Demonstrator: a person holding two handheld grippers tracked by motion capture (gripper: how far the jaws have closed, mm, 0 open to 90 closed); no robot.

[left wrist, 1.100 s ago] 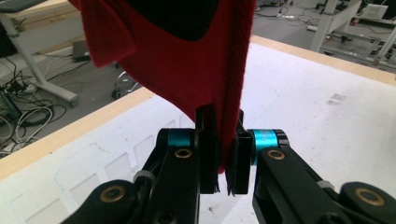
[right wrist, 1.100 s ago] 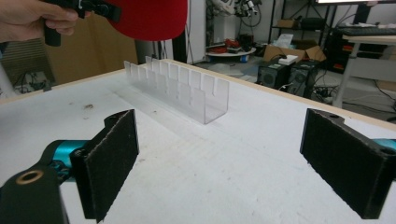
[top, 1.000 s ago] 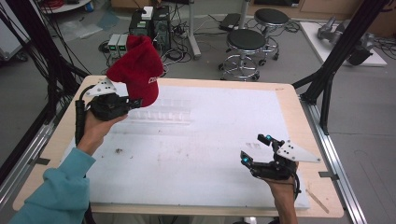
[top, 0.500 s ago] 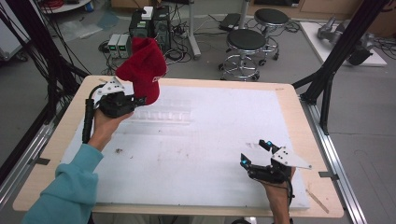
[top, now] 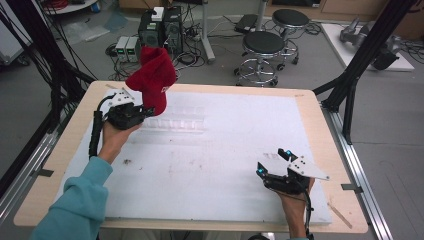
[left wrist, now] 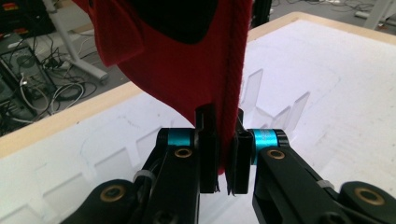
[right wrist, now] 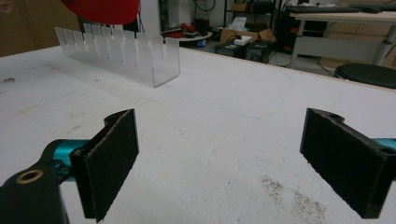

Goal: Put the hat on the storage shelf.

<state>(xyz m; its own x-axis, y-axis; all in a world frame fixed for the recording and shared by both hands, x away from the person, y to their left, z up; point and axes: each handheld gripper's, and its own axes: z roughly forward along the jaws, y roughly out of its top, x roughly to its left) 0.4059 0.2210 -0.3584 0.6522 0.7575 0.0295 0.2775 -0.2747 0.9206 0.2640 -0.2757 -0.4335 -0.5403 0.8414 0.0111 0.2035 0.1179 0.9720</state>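
Note:
A red knit beanie (top: 152, 79) hangs in the air over the table's far left, its lower edge pinched by my left gripper (top: 144, 113). In the left gripper view the beanie (left wrist: 187, 60) rises from between the two jaws of that gripper (left wrist: 223, 161), which are shut on its ribbed hem. A clear slotted acrylic rack (top: 175, 120) lies on the white mat just right of the beanie; the right gripper view shows the rack (right wrist: 119, 53) far off. My right gripper (top: 272, 162) rests near the front right of the mat, its jaws wide apart (right wrist: 219, 161) and empty.
The white mat (top: 225, 145) covers a wooden table (top: 320, 130). Small dark specks (right wrist: 289, 196) mark the mat by the right gripper. Stools (top: 265, 47), computer cases (top: 160, 27) and black frame posts (top: 357, 65) stand beyond the far edge.
My left gripper has carried the beanie a little to the right and farther back, towards the rack. The right gripper has shifted slightly towards the front edge and stays open.

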